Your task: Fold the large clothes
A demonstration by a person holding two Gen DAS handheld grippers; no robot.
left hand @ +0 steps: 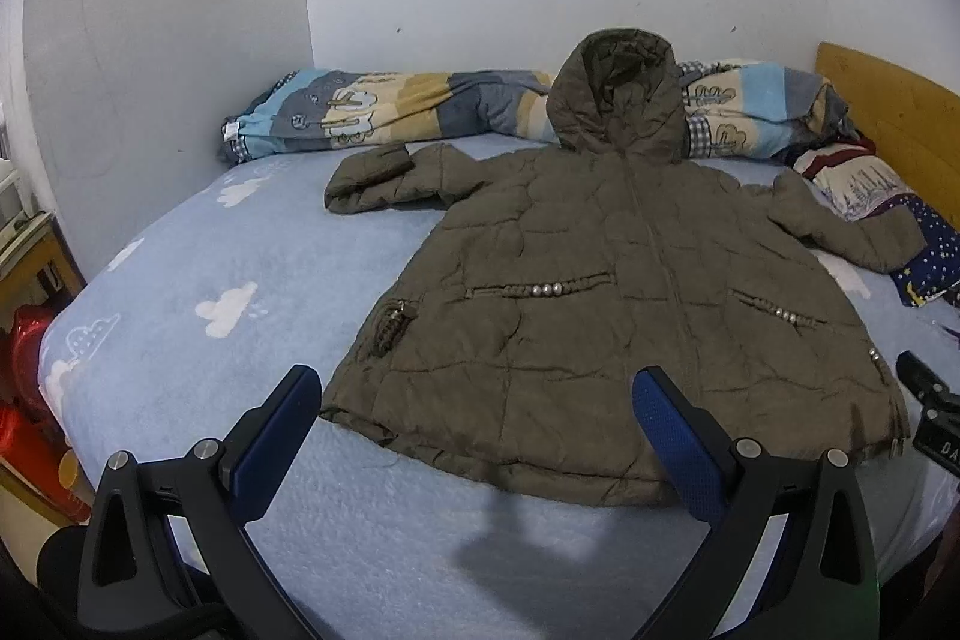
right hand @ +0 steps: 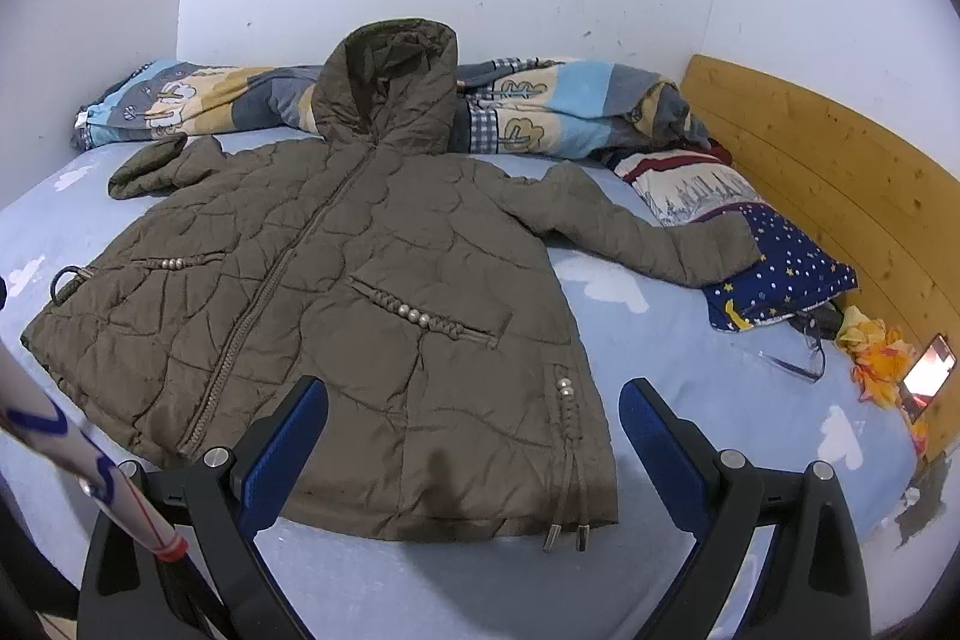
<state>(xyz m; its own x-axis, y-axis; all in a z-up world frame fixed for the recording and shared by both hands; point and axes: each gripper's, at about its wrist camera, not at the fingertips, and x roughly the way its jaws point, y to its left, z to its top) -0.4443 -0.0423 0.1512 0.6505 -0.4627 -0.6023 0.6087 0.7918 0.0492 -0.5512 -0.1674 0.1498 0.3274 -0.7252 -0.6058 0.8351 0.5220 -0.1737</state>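
A brown quilted hooded jacket (left hand: 600, 292) (right hand: 336, 316) lies flat and zipped on the light blue bed sheet (left hand: 198, 316) (right hand: 690, 388), hood toward the wall, both sleeves spread outward. In the left wrist view my left gripper (left hand: 480, 388) stands open just above the jacket's hem, nothing between its blue pads. In the right wrist view my right gripper (right hand: 474, 400) is open too, hovering over the jacket's lower right corner near the drawstrings (right hand: 567, 496). The right gripper's black body (left hand: 933, 406) shows at the right edge of the left wrist view.
A rolled patterned blanket (left hand: 384, 106) (right hand: 564, 106) lies along the wall. Pillows (right hand: 774, 256) touch the right sleeve. Glasses (right hand: 798, 352), a phone (right hand: 930, 358) and an orange item (right hand: 879, 352) sit by the wooden headboard (right hand: 840, 184). A white rod (right hand: 72, 454) crosses at lower left.
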